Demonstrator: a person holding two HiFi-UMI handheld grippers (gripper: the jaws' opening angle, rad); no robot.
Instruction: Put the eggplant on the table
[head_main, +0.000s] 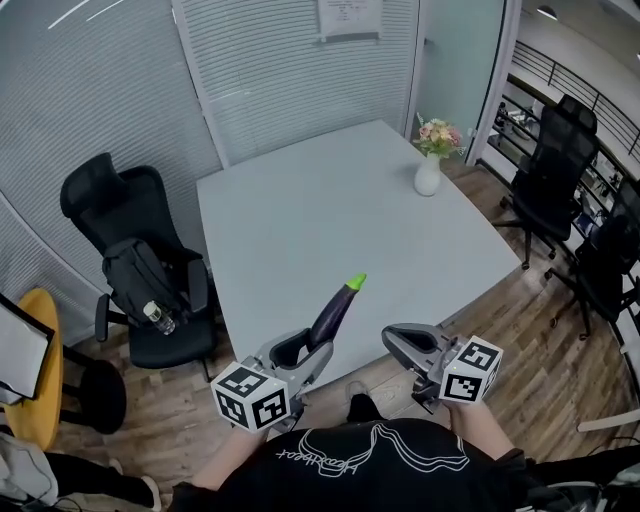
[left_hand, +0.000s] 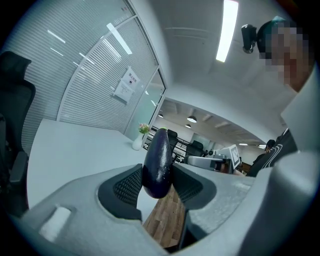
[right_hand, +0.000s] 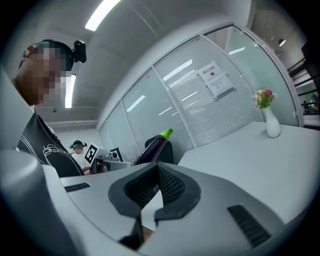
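1. l gripper (head_main: 305, 350): jaws part-open, clamped on the eggplant's (head_main: 335, 310) dark lower end.
2. eggplant tilts, green tip toward 1 o'clock, in the air at the table's (head_main: 330, 200) near edge, not on it.
3. r gripper (head_main: 398, 342), at 3 o'clock of the l: jaws together, empty.
4. flower vase (head_main: 428, 175) at the table's 1 o'clock corner.

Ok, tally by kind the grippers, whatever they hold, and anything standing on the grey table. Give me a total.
Grippers: 2, the left gripper and the right gripper
Eggplant: 1, clamped in the left gripper
Vase of flowers: 1, standing on the table
Total: 4
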